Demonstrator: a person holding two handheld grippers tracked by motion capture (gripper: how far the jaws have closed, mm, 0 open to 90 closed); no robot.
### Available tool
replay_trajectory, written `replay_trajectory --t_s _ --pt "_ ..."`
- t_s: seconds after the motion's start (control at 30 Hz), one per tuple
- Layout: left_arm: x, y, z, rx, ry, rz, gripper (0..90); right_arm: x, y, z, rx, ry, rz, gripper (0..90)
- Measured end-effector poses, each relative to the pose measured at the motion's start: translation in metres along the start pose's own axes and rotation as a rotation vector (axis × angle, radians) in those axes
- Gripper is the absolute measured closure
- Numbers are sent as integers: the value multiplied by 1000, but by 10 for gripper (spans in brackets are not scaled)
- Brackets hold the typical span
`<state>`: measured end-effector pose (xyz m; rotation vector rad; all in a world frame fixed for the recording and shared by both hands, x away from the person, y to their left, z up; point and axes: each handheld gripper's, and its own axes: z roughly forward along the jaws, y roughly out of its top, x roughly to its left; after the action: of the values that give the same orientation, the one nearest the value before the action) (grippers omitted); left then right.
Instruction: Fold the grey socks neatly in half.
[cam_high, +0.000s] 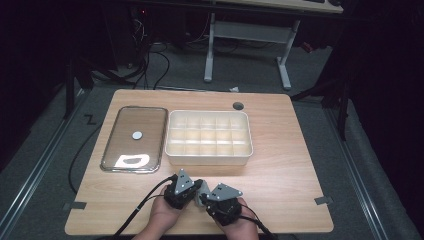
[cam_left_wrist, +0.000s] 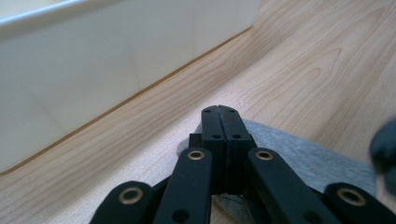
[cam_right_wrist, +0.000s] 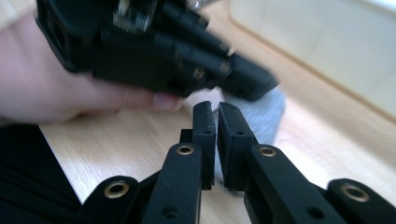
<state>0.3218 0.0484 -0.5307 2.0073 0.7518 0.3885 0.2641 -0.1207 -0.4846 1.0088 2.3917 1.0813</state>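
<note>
On the table (cam_high: 280, 165) in front of you, the compartment box (cam_high: 209, 138) sits near the middle, with the lidded tray (cam_high: 134, 139) just beside it on your left. Nearer to you than the box, at the table's front edge, your left hand-held gripper (cam_high: 198, 186) and right hand-held gripper (cam_high: 206, 196) meet side by side over a piece of cloth (cam_left_wrist: 299, 151) lying on the table.
</note>
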Motion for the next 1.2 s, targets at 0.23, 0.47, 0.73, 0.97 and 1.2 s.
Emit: replay_trajectory --t_s 0.23,0.47,0.73,0.97,1.2 --pt "3 0 -1 0 -18 -23 900 -18 -1 6 54 1 86 713" --pt "4 -1 -1 -1 -27 -34 900 -20 -1 13 69 -20 141 617" --pt "5 -1 -1 -1 -32 -39 897 -27 -5 23 115 1 195 569" --pt "6 -1 -2 -3 -35 -46 895 -27 -2 28 114 16 220 519" --pt "7 1 -9 0 -21 -47 841 -34 -3 37 168 82 276 507"
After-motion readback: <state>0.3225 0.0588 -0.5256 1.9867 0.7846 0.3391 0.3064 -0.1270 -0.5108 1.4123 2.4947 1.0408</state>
